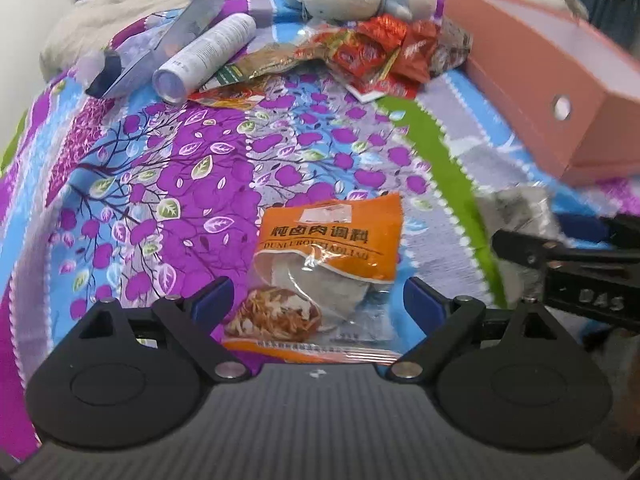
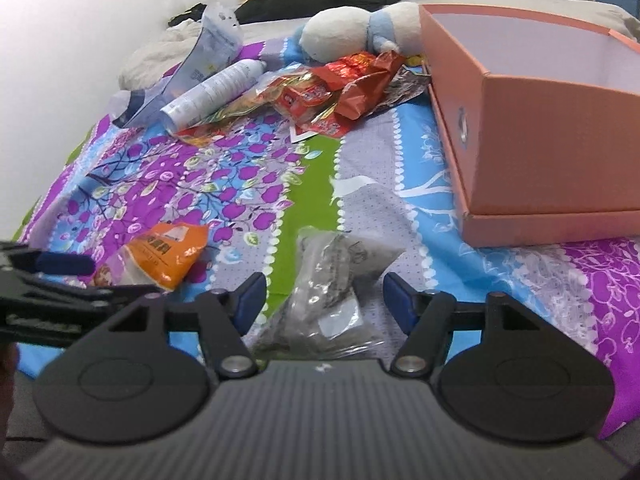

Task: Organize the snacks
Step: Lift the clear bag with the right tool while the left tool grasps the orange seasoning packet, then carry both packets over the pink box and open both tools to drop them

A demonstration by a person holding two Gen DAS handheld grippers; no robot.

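Note:
An orange seasoning packet (image 1: 332,236) with a clear window lies flat on the patterned bedspread (image 1: 160,160). My left gripper (image 1: 318,300) is open, its blue pads on either side of the packet and clear of it. A clear bag of dark, greyish contents (image 2: 340,276) lies between the open pads of my right gripper (image 2: 324,300), which do not press on it. The orange packet (image 2: 168,256) shows again to the left in the right wrist view. A pile of red and gold snack wrappers (image 1: 372,56) (image 2: 340,88) sits further back.
An open pink box (image 1: 540,80) (image 2: 540,120) stands at the right, on its lid. Beside the wrappers lie a white spray bottle (image 2: 212,88), a blue-grey pouch (image 2: 208,48) and a plush toy (image 2: 360,28). Dark clothes and a pillow lie behind.

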